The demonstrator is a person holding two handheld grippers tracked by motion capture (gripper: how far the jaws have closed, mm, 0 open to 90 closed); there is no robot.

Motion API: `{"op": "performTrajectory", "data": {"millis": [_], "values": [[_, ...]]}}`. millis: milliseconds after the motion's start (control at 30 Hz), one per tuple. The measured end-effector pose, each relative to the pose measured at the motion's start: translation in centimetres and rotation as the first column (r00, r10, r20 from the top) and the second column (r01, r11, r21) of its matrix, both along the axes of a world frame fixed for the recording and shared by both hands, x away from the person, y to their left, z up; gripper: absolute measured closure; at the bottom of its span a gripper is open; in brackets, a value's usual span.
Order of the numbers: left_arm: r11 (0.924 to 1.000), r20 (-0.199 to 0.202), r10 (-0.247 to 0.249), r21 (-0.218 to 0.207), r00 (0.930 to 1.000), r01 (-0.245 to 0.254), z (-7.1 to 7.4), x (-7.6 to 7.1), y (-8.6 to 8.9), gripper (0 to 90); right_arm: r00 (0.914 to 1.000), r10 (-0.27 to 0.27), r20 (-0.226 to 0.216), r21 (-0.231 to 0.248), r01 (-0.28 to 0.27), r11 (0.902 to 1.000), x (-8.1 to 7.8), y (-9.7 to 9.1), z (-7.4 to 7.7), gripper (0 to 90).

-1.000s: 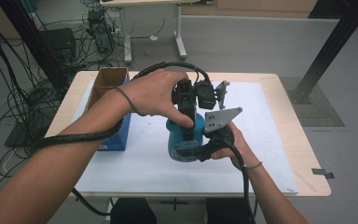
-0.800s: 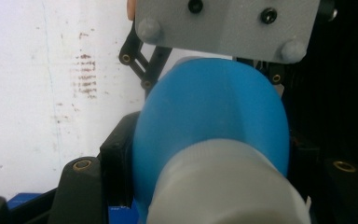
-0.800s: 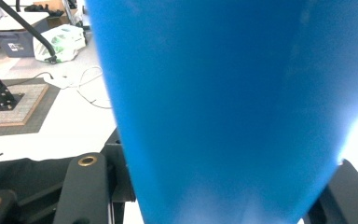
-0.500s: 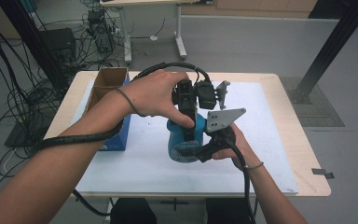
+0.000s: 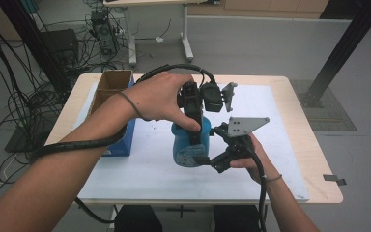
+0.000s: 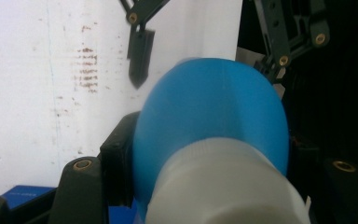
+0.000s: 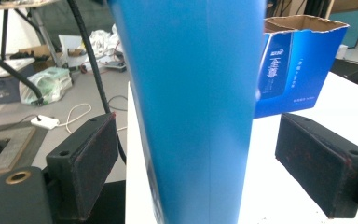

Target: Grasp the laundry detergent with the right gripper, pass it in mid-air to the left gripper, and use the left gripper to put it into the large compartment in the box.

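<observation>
The right gripper [image 5: 211, 159], nearest the table's front edge, differs most from a second ago. Then its jaws were closed on the lower body of the blue bottle [image 5: 189, 145]; they have just been opening, and in the right gripper view the two black pads [image 7: 88, 163] now stand spread, a clear gap on each side of the blue wall rising between them. The right hand [image 5: 249, 157] has also drawn slightly back toward the person and sits a little lower. The bottle itself has not moved, and the left hand [image 5: 162, 99] is where it was.

The bottle stands on the white sheet [image 5: 280, 140] near the middle of the table [image 5: 314, 150], its long axis roughly upright. Its whitish cap end points up toward the left gripper, which in the left gripper view looks down along it.

The left gripper [image 5: 193, 123] comes down from above and pinches the bottle's upper part; its jaws are pressed against both sides of the blue shoulder, just below the cap [image 6: 228, 186].

Farther off to the left, a blue carton [image 5: 118, 111] with open cardboard flaps stands at the sheet's far left corner, apart from the bottle.
</observation>
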State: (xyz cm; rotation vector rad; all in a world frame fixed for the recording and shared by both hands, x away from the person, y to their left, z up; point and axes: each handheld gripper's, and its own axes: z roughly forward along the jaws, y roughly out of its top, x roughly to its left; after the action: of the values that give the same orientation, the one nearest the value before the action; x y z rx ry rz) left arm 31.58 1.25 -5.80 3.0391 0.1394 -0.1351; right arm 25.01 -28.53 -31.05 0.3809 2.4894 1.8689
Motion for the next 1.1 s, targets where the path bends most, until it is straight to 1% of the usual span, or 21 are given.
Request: {"op": "performTrajectory", "data": {"millis": [133, 300, 400, 467, 500, 533, 567, 633, 700, 733, 767, 800, 833, 867, 900, 933, 967, 1000, 1033, 1067, 1100], "values": [[0.9999, 0.002, 0.011, 0.010, 0.9999, -0.011, -0.1, -0.1, -0.1, 37.6, 0.9998, -0.017, -0.009, 0.011, 0.017, 0.9998, -0.7, -0.8, -0.5, 13.1], [0.9996, 0.004, 0.027, 0.007, 0.9996, -0.027, 0.0, -0.1, 0.1, 37.6, 0.9987, -0.046, -0.023, 0.021, 0.046, 0.9987, -1.3, -1.7, -1.1, 13.1], [0.9973, 0.013, 0.073, -0.003, 0.9972, -0.073, 0.1, 0.0, 0.6, 37.6, 0.9970, -0.072, -0.027, 0.021, 0.073, 0.9971, -2.0, -2.4, -1.3, 13.2], [0.9970, 0.018, 0.077, 0.001, 0.9969, -0.077, 0.1, 0.0, 0.7, 37.6, 0.9962, -0.082, -0.030, 0.020, 0.083, 0.9964, -2.2, -2.7, -1.5, 13.3], [0.9946, 0.020, 0.104, -0.001, 0.9944, -0.104, 0.2, 0.2, 0.9, 37.6, 0.9960, -0.084, -0.028, 0.015, 0.085, 0.9963, -2.3, -2.7, -1.5, 13.3], [0.9937, 0.023, 0.112, 0.001, 0.9935, -0.112, 0.2, 0.2, 1.1, 37.6, 0.9958, -0.087, -0.029, 0.012, 0.087, 0.9961, -2.4, -2.8, -1.6, 13.3], [0.9901, 0.025, 0.140, -0.010, 0.9898, -0.140, 0.3, 0.4, 1.4, 37.6, 0.9956, -0.089, -0.028, 0.011, 0.090, 0.9959, -2.5, -2.9, -1.6, 13.3], [0.9883, 0.023, 0.153, -0.006, 0.9880, -0.153, 0.4, 0.5, 1.5, 37.6, 0.9950, -0.096, -0.029, 0.006, 0.096, 0.9954, -2.7, -2.9, -1.7, 13.3], [0.9813, 0.029, 0.192, -0.022, 0.9810, -0.191, 0.7, 0.9, 2.1, 37.6, 0.9942, -0.104, -0.029, -0.004, 0.104, 0.9946, -2.9, -3.0, -1.7, 15.1], [0.9791, 0.035, 0.202, -0.027, 0.9787, -0.201, 0.9, 1.0, 2.3, 37.6, 0.9940, -0.106, -0.027, -0.010, 0.105, 0.9944, -3.0, -3.1, -1.7, 15.3], [0.9791, 0.035, 0.202, -0.027, 0.9787, -0.201, 0.9, 1.0, 2.3, 37.6, 0.9933, -0.113, -0.026, -0.016, 0.112, 0.9936, -3.1, -3.1, -1.7, 15.3], [0.9696, 0.044, 0.244, -0.033, 0.9689, -0.242, 1.3, 1.2, 2.7, 37.6, 0.9932, -0.113, -0.028, -0.015, 0.113, 0.9935, -3.2, -3.2, -1.7, 15.3], [0.9696, 0.044, 0.244, -0.033, 0.9689, -0.242, 1.3, 1.2, 2.7, 37.6, 0.9932, -0.113, -0.028, -0.015, 0.113, 0.9935, -3.2, -3.2, -1.7, 15.3], [0.9550, 0.053, 0.295, -0.044, 0.9539, -0.293, 1.8, 1.7, 3.3, 37.6, 0.9922, -0.121, -0.030, -0.014, 0.121, 0.9926, -3.4, -3.3, -1.8, 15.1], [0.9550, 0.053, 0.295, -0.044, 0.9539, -0.293, 1.8, 1.7, 3.3, 37.6, 0.9922, -0.121, -0.030, -0.014, 0.121, 0.9926, -3.4, -3.3, -1.8, 15.1], [0.9515, 0.054, 0.306, -0.049, 0.9505, -0.304, 1.9, 1.7, 3.5, 37.6, 0.9915, -0.127, -0.030, -0.011, 0.126, 0.9919, -3.5, -3.4, -1.9, 15.1], [0.9406, 0.059, 0.338, -0.055, 0.9392, -0.335, 2.1, 1.9, 3.9, 37.6, 0.9912, -0.129, -0.030, -0.011, 0.128, 0.9917, -3.5, -3.5, -1.9, 14.9], [0.9343, 0.060, 0.355, -0.054, 0.9329, -0.352, 2.3, 2.1, 4.1, 37.6, 0.9907, -0.133, -0.029, -0.012, 0.132, 0.9911, -3.6, -3.6, -2.0, 14.8], [0.9218, 0.066, 0.387, -0.058, 0.9198, -0.383, 2.6, 2.3, 4.3, 37.6, 0.9905, -0.134, -0.029, -0.012, 0.134, 0.9909, -3.6, -3.6, -2.0, 14.9], [0.9151, 0.067, 0.402, -0.062, 0.9131, -0.398, 2.7, 2.4, 4.5, 37.6, 0.9904, -0.136, -0.027, -0.017, 0.135, 0.9907, -3.6, -3.6, -1.9, 14.8], [0.8985, 0.067, 0.438, -0.062, 0.8963, -0.435, 3.0, 2.7, 4.7, 37.6, 0.9903, -0.136, -0.025, -0.019, 0.136, 0.9906, -3.7, -3.6, -1.9, 14.8]]}}
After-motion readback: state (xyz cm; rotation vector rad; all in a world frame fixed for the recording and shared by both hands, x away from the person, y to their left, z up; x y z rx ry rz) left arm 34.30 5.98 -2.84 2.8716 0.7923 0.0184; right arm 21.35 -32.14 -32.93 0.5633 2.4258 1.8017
